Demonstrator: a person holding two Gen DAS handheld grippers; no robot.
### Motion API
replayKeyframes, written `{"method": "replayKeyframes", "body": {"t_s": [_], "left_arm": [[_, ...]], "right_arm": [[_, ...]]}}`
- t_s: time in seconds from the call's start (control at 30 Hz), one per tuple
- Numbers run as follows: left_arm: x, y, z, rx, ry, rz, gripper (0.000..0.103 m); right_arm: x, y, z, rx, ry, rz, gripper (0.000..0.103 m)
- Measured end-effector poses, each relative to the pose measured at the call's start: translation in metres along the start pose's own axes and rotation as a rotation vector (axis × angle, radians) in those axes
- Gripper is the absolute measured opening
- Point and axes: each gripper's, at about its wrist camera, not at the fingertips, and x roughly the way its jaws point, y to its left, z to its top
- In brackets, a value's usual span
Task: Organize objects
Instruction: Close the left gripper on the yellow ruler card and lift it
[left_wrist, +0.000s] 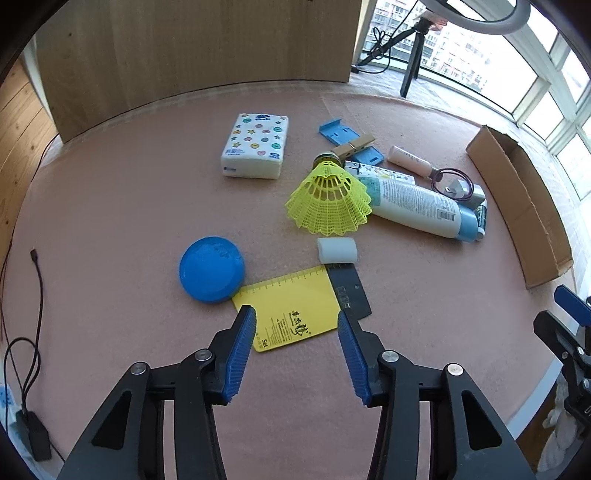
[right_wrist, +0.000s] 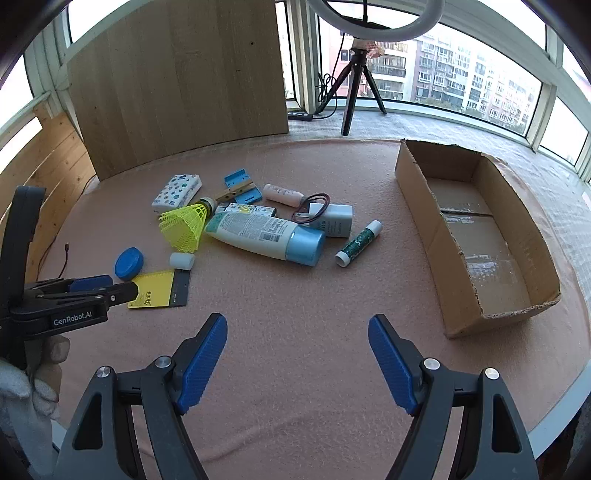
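Observation:
My left gripper (left_wrist: 296, 319) is open, its fingertips just above the near edge of a yellow card (left_wrist: 291, 306) that lies on a black card (left_wrist: 349, 291). Beyond it lie a blue round lid (left_wrist: 211, 269), a white cap (left_wrist: 337, 251), a yellow shuttlecock (left_wrist: 328, 199), a lotion bottle (left_wrist: 417, 206) and a tissue pack (left_wrist: 256, 146). My right gripper (right_wrist: 297, 330) is open and empty over bare mat. An open cardboard box (right_wrist: 476, 236) stands to its right. A glitter glue stick (right_wrist: 358, 243) lies near the bottle (right_wrist: 266, 234).
A wooden board (right_wrist: 177, 85) stands at the back of the pink mat (right_wrist: 295, 295). A tripod with a ring light (right_wrist: 354, 92) stands behind it. Cables (left_wrist: 33, 332) lie at the left. A blue bracket (left_wrist: 341, 134), clothespin (left_wrist: 352, 146) and small tube (left_wrist: 410, 160) lie in the pile.

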Motion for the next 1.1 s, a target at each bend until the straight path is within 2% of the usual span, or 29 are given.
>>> {"method": "replayKeyframes", "body": {"t_s": [0.2, 0.23, 0.47, 0.7, 0.9, 1.1], "left_arm": [[0.022, -0.001, 0.024, 0.008, 0.032, -0.051, 0.037], [0.026, 0.0, 0.027, 0.007, 0.041, -0.057, 0.033], [0.048, 0.006, 0.034, 0.006, 0.087, -0.066, 0.021], [0.056, 0.007, 0.044, 0.058, 0.092, -0.074, 0.02], [0.054, 0.018, 0.037, 0.041, 0.122, -0.142, 0.02], [0.049, 0.014, 0.021, 0.064, 0.127, -0.15, 0.02]], "right_arm": [[-0.002, -0.011, -0.005, 0.021, 0.0, -0.028, 0.076], [-0.003, -0.013, -0.005, 0.025, -0.001, -0.033, 0.076], [-0.006, -0.029, -0.011, 0.066, 0.001, -0.063, 0.076], [-0.008, -0.034, -0.014, 0.079, 0.005, -0.07, 0.076], [-0.01, -0.033, -0.015, 0.073, -0.002, -0.076, 0.076], [-0.008, -0.029, -0.014, 0.068, -0.001, -0.058, 0.076]]}}
